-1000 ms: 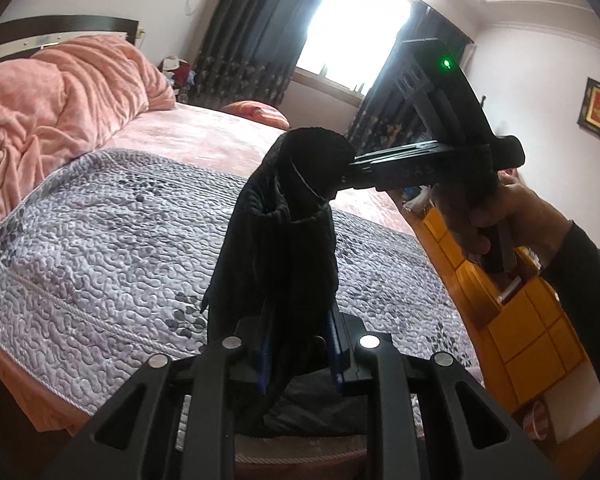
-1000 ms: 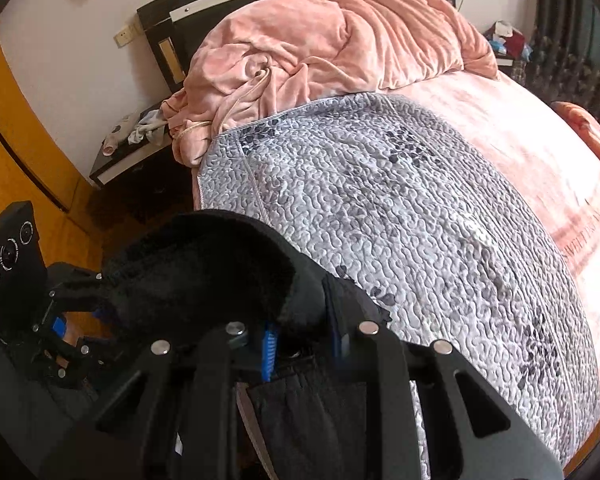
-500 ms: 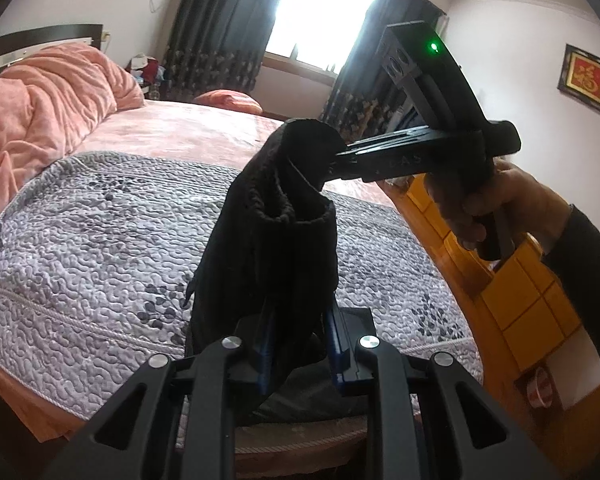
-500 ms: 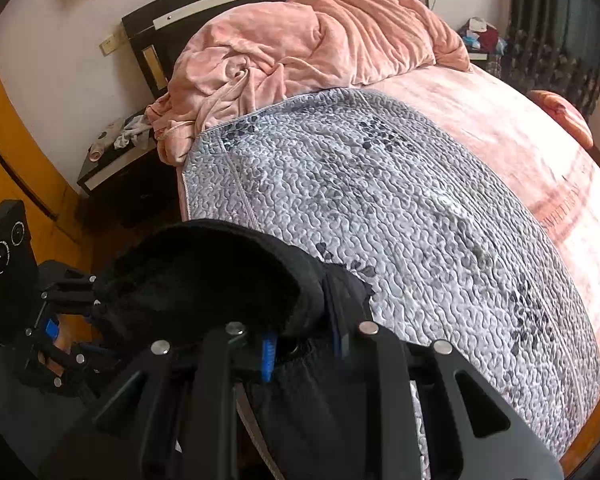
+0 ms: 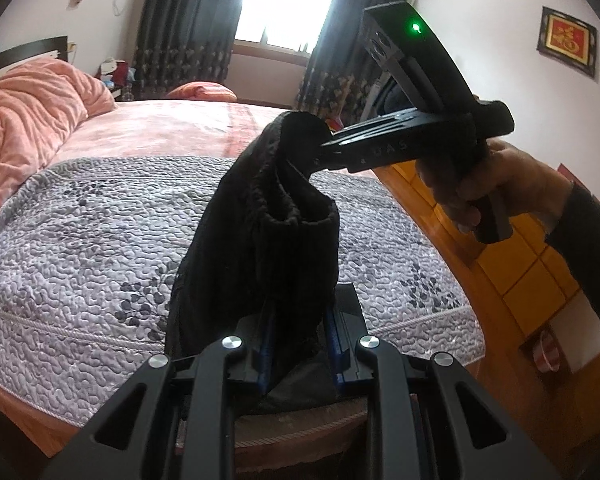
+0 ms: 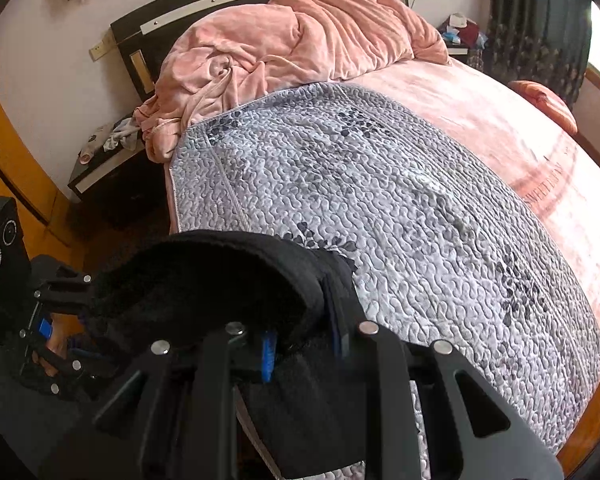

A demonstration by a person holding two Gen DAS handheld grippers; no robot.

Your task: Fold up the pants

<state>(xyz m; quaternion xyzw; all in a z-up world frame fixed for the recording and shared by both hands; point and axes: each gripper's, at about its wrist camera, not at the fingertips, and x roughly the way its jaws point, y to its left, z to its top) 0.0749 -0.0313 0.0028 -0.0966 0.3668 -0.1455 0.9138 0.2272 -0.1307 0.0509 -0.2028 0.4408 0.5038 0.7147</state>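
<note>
Black pants (image 5: 260, 248) hang bunched in the air above the near edge of the bed. My left gripper (image 5: 298, 336) is shut on the waistband at one side. My right gripper (image 5: 320, 148), held by a hand, is shut on the waistband's other side, higher up and further away. In the right wrist view the pants (image 6: 204, 280) fill the space between my right gripper (image 6: 304, 340) and the left gripper (image 6: 56, 312) at lower left. The legs hang down out of sight.
A grey quilted cover (image 6: 400, 208) lies over the near part of the bed. A heaped pink blanket (image 6: 284, 40) sits by the headboard. A dark nightstand (image 6: 100, 176) stands beside the bed. The orange wood floor (image 5: 512, 272) lies to the right.
Both grippers keep their hold on the pants. Both views have swung slightly, with the pants raised and stretched a little more between the grippers.
</note>
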